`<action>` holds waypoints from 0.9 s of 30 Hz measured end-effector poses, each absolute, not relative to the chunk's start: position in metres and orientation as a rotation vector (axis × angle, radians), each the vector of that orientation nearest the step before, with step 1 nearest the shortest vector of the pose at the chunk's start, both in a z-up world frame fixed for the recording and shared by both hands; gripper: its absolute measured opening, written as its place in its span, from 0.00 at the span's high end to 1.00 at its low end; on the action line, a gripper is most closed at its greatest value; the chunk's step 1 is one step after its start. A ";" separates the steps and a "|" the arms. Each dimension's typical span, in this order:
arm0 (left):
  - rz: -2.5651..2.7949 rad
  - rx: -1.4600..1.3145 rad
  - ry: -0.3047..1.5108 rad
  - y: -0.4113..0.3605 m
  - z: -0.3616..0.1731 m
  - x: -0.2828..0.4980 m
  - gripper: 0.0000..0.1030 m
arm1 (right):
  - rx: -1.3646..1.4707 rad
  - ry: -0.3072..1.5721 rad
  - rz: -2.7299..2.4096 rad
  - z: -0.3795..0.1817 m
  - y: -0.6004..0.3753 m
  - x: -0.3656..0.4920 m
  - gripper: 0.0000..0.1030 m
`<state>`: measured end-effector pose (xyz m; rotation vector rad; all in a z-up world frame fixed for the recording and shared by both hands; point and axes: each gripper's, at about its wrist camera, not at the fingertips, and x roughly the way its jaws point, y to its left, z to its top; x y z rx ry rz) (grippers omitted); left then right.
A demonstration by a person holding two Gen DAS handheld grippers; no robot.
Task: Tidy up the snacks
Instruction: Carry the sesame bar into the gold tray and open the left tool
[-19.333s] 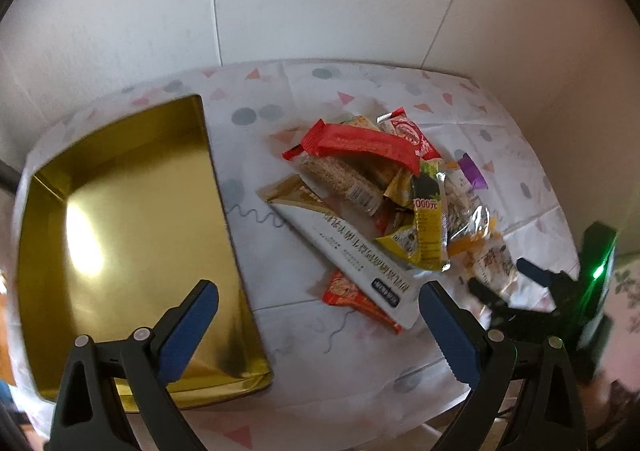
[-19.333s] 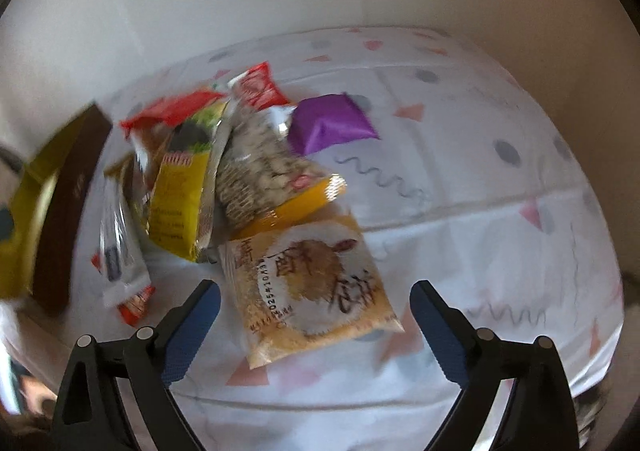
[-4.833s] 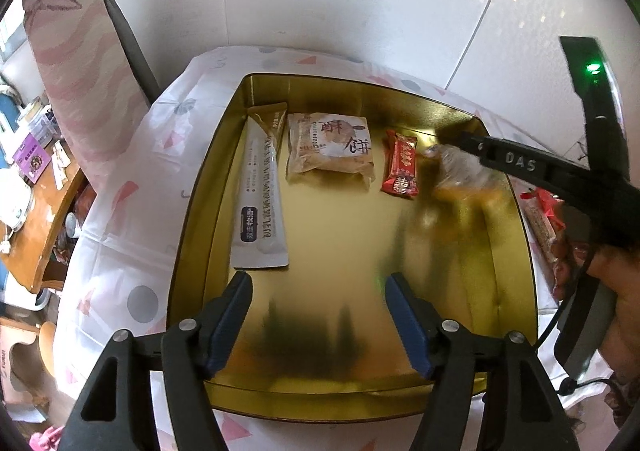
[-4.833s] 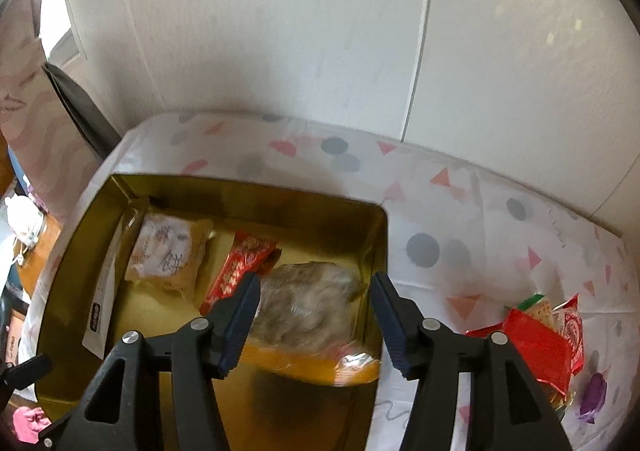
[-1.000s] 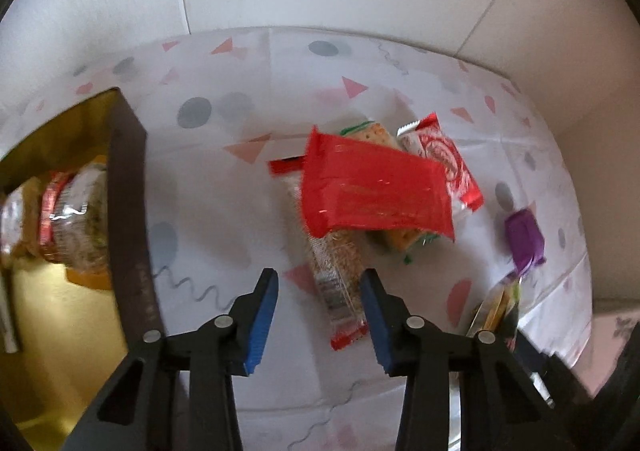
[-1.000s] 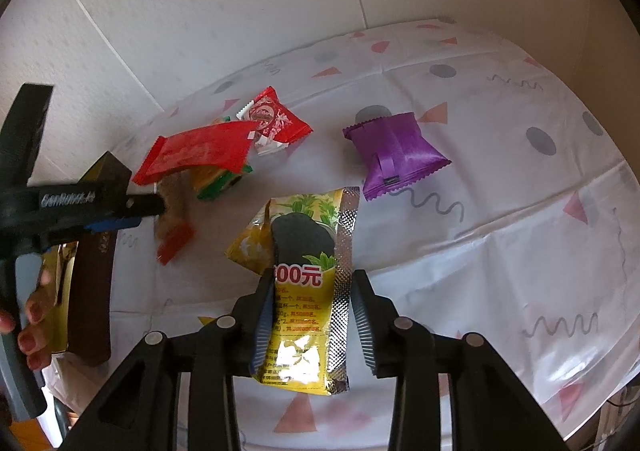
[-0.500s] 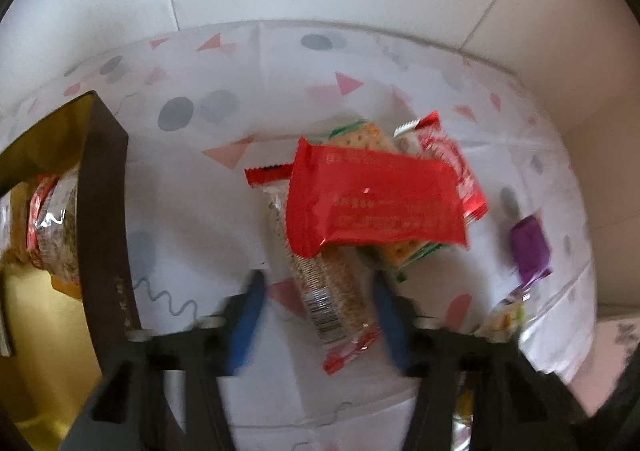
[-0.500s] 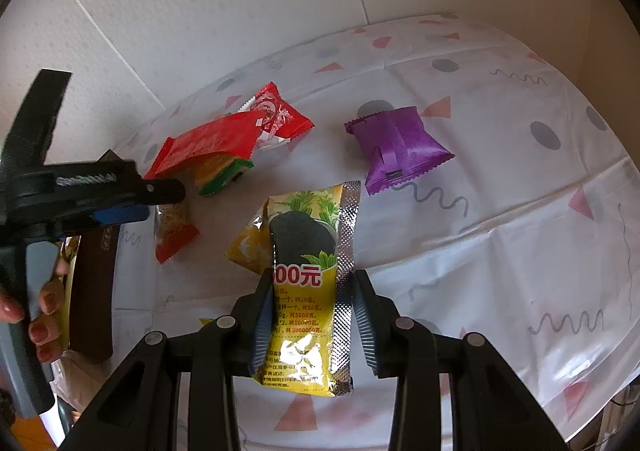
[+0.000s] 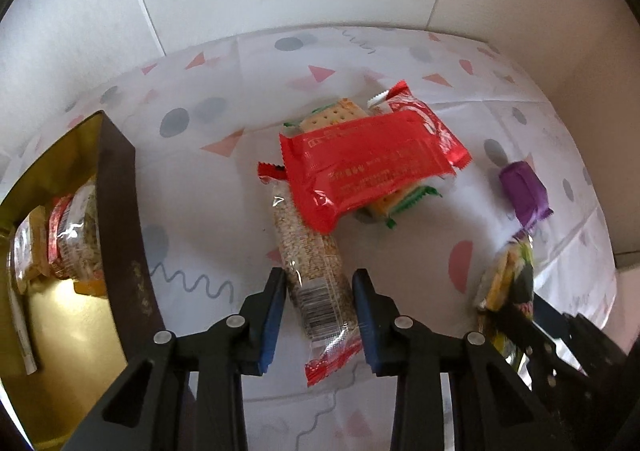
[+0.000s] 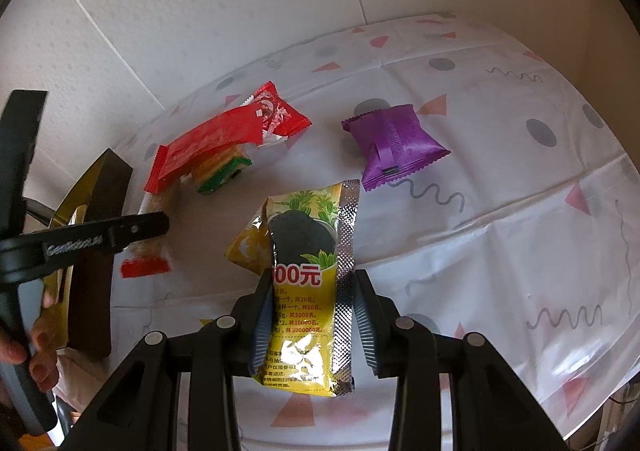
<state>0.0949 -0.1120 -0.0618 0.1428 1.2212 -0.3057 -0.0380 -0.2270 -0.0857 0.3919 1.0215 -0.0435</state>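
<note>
White wall panels back a tabletop under a pale cloth (image 9: pixel 360 63) printed with triangles and dots, and I'm down over it with both grippers working at once. My left gripper (image 9: pixel 319 303) has just been closing, and the clear-wrapped grain bar (image 9: pixel 310 255) now sits right between its blue pads: the pads look to be touching both flanks of the wrapper, though I can't say it is firmly pinched yet. A second ago that bar lay ahead of the fingertips; now I'm astride its near end, with the red crimped tail poking out toward me. Its far end is tucked under the big red packet (image 9: pixel 368 163), which lies on top of a green-edged cracker pack (image 9: pixel 400 199), so I judge a straight lift may drag that red packet along; a slow pull back toward me seems safer. My right gripper (image 10: pixel 313 311) is narrow and clamped on the yellow sachet (image 10: pixel 310 279), raised off the cloth, and it has held that grip unchanged. Beyond its tips, to the right, rests the purple packet (image 10: pixel 394 143), alone. Off to the left of my left gripper stands the gold tin (image 9: pixel 120 227), already holding several packs along its far wall. So: one snack in hand, one nearly gripped, then both go across to the tin, with three left on the cloth.
</note>
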 end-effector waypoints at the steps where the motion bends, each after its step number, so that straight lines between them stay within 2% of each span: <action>1: -0.307 0.148 1.217 -0.111 -0.060 0.092 0.67 | 0.388 1.022 -0.043 -0.086 -0.226 -0.038 0.63; 27: -0.397 0.069 1.128 -0.071 -0.017 0.056 0.73 | 0.373 1.023 -0.076 -0.088 -0.220 -0.037 0.66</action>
